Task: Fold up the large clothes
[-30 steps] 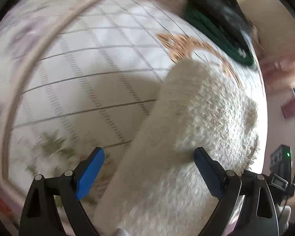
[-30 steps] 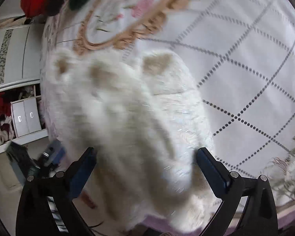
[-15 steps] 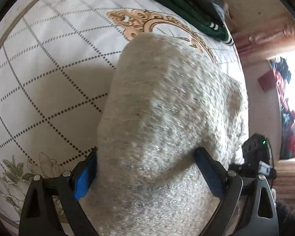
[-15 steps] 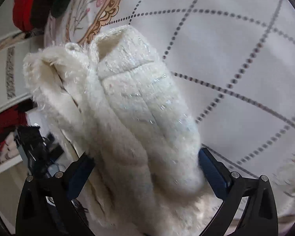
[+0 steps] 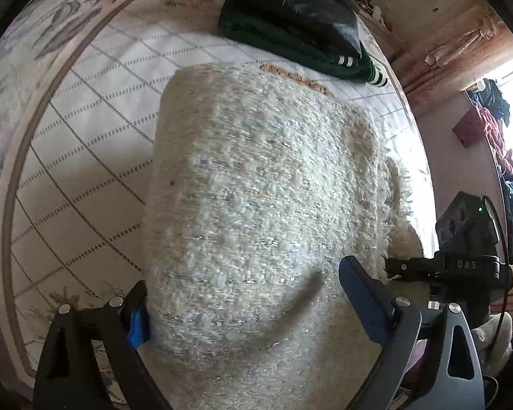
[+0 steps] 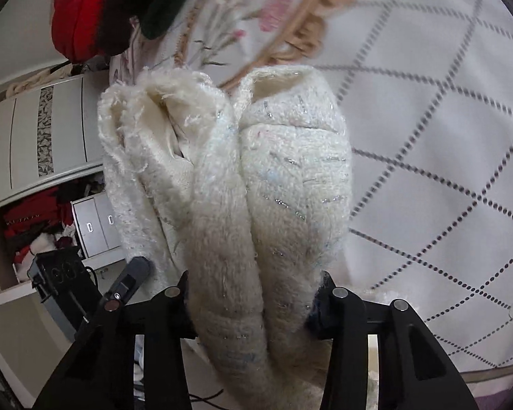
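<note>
A cream knitted garment (image 5: 256,212), thick and nubbly with thin glinting silver threads running through the weave, lies bunched on the bed just ahead of both tools. In the left wrist view it forms a broad, rounded slab, softly humped, its far edge fuzzy and frayed. The left hand-held gripper (image 5: 242,311) has its blue-padded fingers (image 5: 362,304) spread wide: the left pad touches the knit's side, while the right pad stands a little clear of it, so the cloth sits between them unpinched.

In the right wrist view the same garment (image 6: 256,184) is gathered into two plump rolls side by side, with a looser, ragged-edged fold (its lining looks smoother) hanging to the left. The right hand-held gripper (image 6: 256,290) is pressed in on the near ends of those rolls, its black fingers sunk into the fluffy pile.

Under the knit stretches the bedspread (image 5: 85,130), white and quilted in a diamond grid of dotted lines, with a tan scrolled border and pink flower print. Beyond the left hand-held gripper, at the far end of the bed, rests a dark green folded garment (image 5: 284,48) with white stripes, a glossy black item lying on top. Far ahead-left of the right hand-held gripper sits a red cloth (image 6: 78,17); a panelled white wardrobe (image 6: 27,143) stands to its left.
</note>
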Available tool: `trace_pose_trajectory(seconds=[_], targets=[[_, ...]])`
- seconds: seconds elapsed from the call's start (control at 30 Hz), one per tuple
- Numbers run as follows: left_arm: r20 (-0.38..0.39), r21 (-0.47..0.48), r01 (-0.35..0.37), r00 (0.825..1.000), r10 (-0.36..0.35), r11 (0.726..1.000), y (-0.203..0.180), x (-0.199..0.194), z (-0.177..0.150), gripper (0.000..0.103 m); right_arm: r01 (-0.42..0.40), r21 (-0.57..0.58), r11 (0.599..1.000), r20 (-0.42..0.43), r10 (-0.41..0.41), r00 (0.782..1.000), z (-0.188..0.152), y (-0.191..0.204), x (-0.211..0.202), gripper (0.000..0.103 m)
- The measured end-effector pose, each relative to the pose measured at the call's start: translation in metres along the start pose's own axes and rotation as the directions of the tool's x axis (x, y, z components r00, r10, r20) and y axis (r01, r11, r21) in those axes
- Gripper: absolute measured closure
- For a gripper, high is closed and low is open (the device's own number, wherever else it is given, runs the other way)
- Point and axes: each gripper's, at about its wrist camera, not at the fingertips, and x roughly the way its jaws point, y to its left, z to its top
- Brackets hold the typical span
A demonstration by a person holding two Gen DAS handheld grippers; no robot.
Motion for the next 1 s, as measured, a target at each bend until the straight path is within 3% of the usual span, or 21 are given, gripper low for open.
trace_pose_trajectory(seconds=[0.2, 0.37, 0.47, 0.53, 0.7, 0.87, 1.0], targets=[[0.036, -0.002, 0.005, 0.999, -0.005, 1.0, -0.008, -0.037, 0.044, 0.009, -0.021, -0.036, 0.999, 0.033, 0.022, 0.999, 0.007, 0.039, -0.039, 0.057], [0.095, -0.01, 0.012, 0.995, -0.011, 1.0, -0.033, -0.069, 0.116, 0.009, -0.069, -0.051, 0.996, 0.075, 0.073, 0.994, 0.036, 0.081, -0.079, 0.058], [0.133, -0.009, 0.025, 0.991, -0.024, 1.0, -0.047, -0.078, 0.168, 0.009, -0.087, -0.073, 0.994, 0.104, 0.094, 0.99, 0.073, 0.11, -0.105, 0.058], [0.158, -0.005, 0.034, 0.987, -0.033, 0.999, -0.057, -0.081, 0.213, 0.009, -0.093, -0.09, 0.992, 0.125, 0.104, 0.987, 0.104, 0.132, -0.12, 0.058], [0.2, 0.015, 0.041, 0.979, -0.043, 0.999, -0.076, -0.069, 0.326, 0.009, -0.069, -0.157, 0.985, 0.186, 0.098, 0.978, 0.221, 0.197, -0.165, 0.058], [0.191, 0.022, 0.005, 0.981, -0.009, 1.0, -0.075, -0.008, 0.431, 0.009, 0.007, -0.2, 0.98, 0.212, 0.037, 0.977, 0.338, 0.255, -0.171, 0.058], [0.109, 0.021, -0.031, 0.994, 0.028, 0.999, -0.057, 0.066, 0.475, 0.009, 0.093, -0.194, 0.977, 0.22, -0.049, 0.974, 0.416, 0.264, -0.156, 0.058]])
